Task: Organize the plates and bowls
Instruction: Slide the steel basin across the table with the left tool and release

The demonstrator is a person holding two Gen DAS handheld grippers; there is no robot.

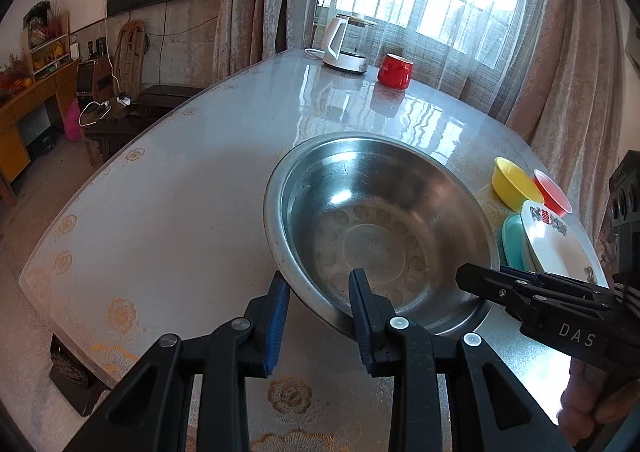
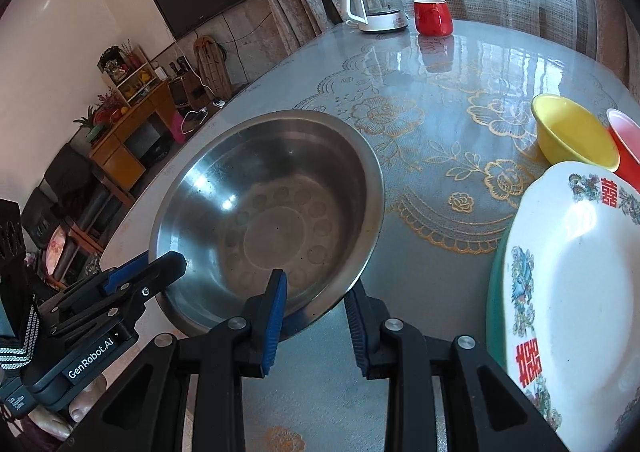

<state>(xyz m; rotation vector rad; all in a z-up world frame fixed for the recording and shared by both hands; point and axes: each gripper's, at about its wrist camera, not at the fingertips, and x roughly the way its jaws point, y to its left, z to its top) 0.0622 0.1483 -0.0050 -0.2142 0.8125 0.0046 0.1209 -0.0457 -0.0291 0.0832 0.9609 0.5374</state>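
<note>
My left claw (image 1: 320,292) and right claw (image 2: 316,292) are each gripping the near rim of the large round stainless-steel bowl (image 1: 380,219), which is sitting on the glossy floral worktop (image 1: 168,203), just beside the white patterned plate (image 2: 580,272)

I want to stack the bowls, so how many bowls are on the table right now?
3. The big steel bowl sits between both grippers, its near rim between their jaws; the yellow bowl and red bowl sit side by side behind the white plate. More may be hidden.

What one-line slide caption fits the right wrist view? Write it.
Both grippers' fingers straddle the near rim of a large round stainless-steel basin on the floral glass-topped table, beside a white patterned ceramic plate.
</note>
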